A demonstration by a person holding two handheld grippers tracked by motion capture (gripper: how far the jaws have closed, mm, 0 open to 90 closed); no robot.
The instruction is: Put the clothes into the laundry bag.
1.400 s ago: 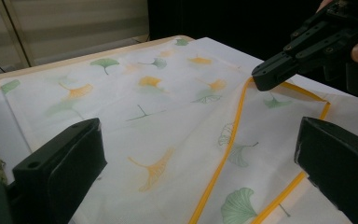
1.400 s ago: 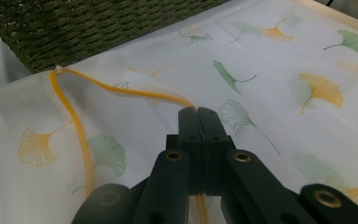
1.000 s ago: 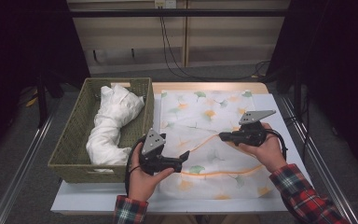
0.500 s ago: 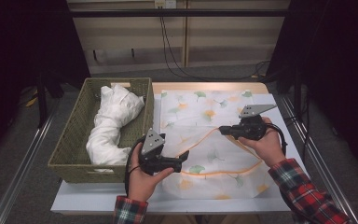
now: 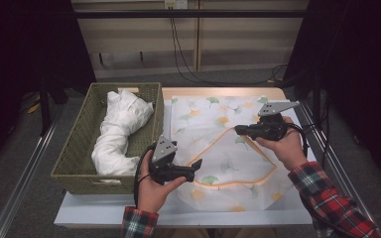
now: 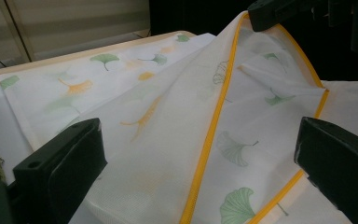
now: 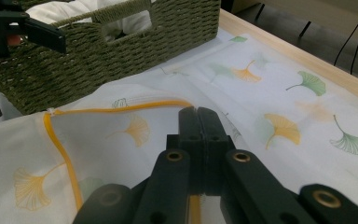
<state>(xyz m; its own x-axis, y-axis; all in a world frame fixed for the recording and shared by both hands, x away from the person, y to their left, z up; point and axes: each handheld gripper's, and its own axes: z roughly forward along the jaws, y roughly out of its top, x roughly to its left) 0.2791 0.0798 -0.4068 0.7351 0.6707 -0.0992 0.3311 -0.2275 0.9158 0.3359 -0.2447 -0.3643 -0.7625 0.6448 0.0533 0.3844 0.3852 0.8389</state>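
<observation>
A white mesh bag (image 5: 213, 116) printed with green and orange ginkgo leaves lies on the table, its opening trimmed in orange. My right gripper (image 5: 238, 130) is shut on the orange edge (image 7: 121, 103) of the upper layer and holds it raised, so the cloth tents up. In the right gripper view the jaws (image 7: 198, 122) meet with the trim pinched under them. My left gripper (image 5: 198, 163) is open at the bag's near left corner, low over the table. Its jaws stand wide apart (image 6: 200, 163), the lifted mesh (image 6: 168, 121) lying between them untouched.
A green woven basket (image 5: 74, 148) stands left of the bag with a bunched white cloth (image 5: 119, 129) inside. Its handled wall (image 7: 121, 51) is close to the bag's edge. A wooden table edge (image 5: 218, 91) runs behind; cables hang beyond it.
My right gripper has risen a little with the bag's orange edge, lifting the upper layer higher. The left gripper has stayed where it was.
</observation>
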